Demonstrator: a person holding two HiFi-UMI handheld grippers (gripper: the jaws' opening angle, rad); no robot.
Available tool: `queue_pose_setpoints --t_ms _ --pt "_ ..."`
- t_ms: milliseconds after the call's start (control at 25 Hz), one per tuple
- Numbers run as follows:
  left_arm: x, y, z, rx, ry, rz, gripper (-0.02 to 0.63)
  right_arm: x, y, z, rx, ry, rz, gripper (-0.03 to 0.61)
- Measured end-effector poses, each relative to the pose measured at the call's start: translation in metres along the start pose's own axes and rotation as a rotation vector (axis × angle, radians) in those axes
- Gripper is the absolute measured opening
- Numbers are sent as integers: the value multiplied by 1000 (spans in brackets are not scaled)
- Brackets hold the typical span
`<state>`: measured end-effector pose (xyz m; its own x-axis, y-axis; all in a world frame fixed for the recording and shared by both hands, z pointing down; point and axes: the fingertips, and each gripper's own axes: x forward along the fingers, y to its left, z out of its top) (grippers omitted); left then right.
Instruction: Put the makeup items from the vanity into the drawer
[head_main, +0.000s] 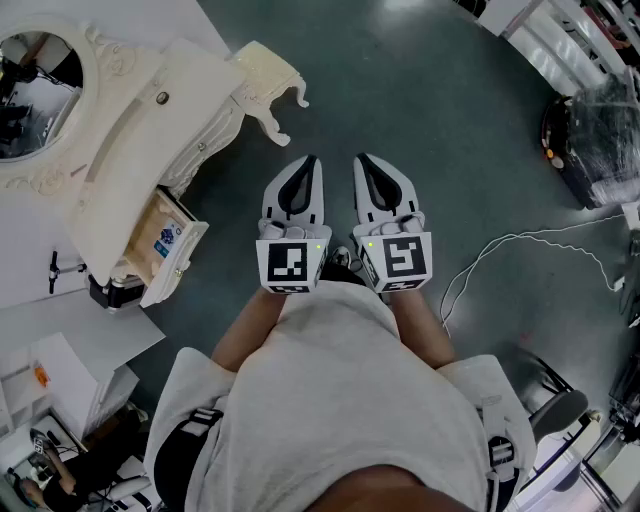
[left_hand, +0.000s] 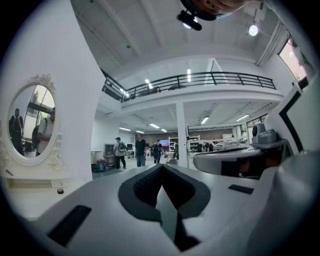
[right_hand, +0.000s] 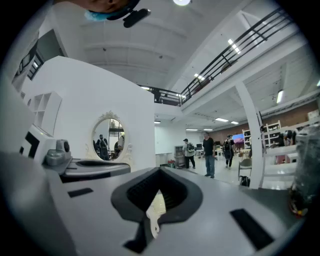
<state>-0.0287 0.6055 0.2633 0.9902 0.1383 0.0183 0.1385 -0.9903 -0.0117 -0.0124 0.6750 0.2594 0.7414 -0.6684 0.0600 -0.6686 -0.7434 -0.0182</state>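
A person stands on a grey-green floor, well apart from a cream vanity (head_main: 200, 90) with an oval mirror (head_main: 35, 95). The left gripper (head_main: 304, 168) and right gripper (head_main: 368, 166) are held level, side by side, the left one nearer the vanity. Both pairs of jaws are clenched tip to tip with nothing between them. On the vanity's near side a drawer (head_main: 180, 262) stands pulled out, with a blue-printed item (head_main: 166, 241) inside. Makeup items on the vanity top cannot be made out.

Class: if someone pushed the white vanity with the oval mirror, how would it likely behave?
The vanity looks rigid and fairly heavy, so it would probably scrape rather than slide freely. Its slim curved leg and tall oval mirror suggest it might rock or tip if pushed high.
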Motion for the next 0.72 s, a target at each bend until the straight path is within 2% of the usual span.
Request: queue_pose_setpoints --t_ms 160,400,720 --pt "-2 -10 -4 6 6 -26 6 -6 -3 -2 7 -7 -12 14" --pt "-3 -12 -3 4 9 -18 6 -6 -3 -7 21 0 12 14" --pt "2 18 -36 -31 82 19 6 23 12 -36 50 47 50 15"
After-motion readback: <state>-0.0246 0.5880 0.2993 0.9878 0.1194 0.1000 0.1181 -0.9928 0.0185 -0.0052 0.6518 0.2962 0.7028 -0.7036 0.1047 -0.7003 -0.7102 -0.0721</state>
